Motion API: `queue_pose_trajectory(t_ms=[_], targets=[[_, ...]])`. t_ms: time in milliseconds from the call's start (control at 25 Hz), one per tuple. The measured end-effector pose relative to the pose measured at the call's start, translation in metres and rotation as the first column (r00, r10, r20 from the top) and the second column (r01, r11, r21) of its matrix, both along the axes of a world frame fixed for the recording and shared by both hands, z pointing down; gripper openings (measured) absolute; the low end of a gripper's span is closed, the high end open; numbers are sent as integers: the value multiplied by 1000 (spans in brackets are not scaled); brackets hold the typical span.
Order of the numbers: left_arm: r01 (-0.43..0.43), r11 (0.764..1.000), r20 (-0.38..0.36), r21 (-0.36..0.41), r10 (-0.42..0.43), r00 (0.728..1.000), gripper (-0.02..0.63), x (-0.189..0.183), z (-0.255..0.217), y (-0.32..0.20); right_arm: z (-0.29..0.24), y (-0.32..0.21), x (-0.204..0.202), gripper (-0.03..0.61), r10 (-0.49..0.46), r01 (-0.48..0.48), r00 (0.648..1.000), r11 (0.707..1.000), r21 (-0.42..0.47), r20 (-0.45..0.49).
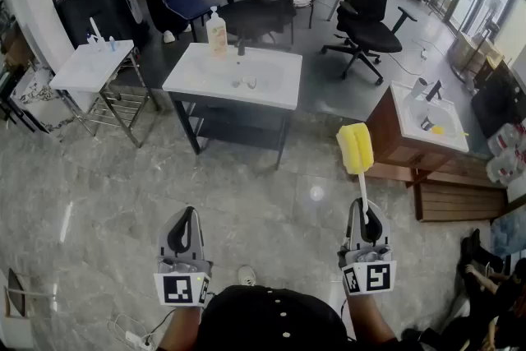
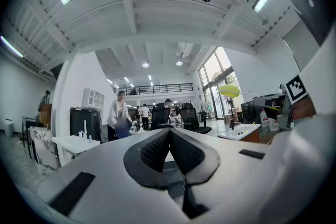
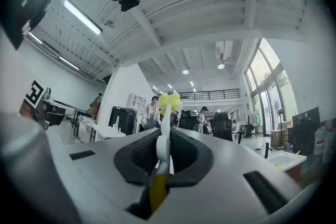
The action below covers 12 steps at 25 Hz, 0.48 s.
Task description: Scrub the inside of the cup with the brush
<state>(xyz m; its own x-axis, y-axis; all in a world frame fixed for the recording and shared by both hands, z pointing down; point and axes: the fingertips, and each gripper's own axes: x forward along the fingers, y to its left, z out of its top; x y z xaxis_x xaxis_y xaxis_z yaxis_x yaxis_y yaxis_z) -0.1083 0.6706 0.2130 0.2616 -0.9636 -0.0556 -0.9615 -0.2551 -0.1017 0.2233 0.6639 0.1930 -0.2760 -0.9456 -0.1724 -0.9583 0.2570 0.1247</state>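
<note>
Head view: two hand-held grippers point forward over a marble floor (image 1: 99,201). The right gripper (image 1: 366,214) is pinching the white handle of the brush (image 1: 357,150). The brush's long axis runs straight on from the jaws, away from the person, with its yellow sponge head at the far end, just ahead of the gripper. The left gripper (image 1: 189,214) is level with it and well apart to its left, its jaws pressed together on nothing. Ahead of both and well apart, more in the left gripper's line, stands a white washbasin (image 1: 197,78) with a pump bottle (image 1: 217,30) on its rim. No cup can be made out for certain; two small things in the bowl are too small to tell. Since the right hand has the brush, the empty left one seems the likelier to fetch and steady the cup.

Left gripper view: the two black jaws meet at their tips with nothing between them. The sponge head shows off to this gripper's right and a little higher.

Right gripper view: the black pads clamp the handle, which stands up between them, with a yellow stretch low down. The sponge head sits beyond the tips, in line with them.

Writing: only the black-and-white square markers (image 1: 182,288) on each gripper's cube; no brand or word can be read, and the bottle's label is too small
</note>
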Motion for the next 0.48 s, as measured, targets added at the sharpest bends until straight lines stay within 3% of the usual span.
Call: queue_pose_trajectory(t_ms=[480], targets=[[-27, 1000, 1, -4, 27, 1000, 26, -14, 5, -23, 2, -19, -25, 35, -11, 11, 1000, 1000, -5, -4]])
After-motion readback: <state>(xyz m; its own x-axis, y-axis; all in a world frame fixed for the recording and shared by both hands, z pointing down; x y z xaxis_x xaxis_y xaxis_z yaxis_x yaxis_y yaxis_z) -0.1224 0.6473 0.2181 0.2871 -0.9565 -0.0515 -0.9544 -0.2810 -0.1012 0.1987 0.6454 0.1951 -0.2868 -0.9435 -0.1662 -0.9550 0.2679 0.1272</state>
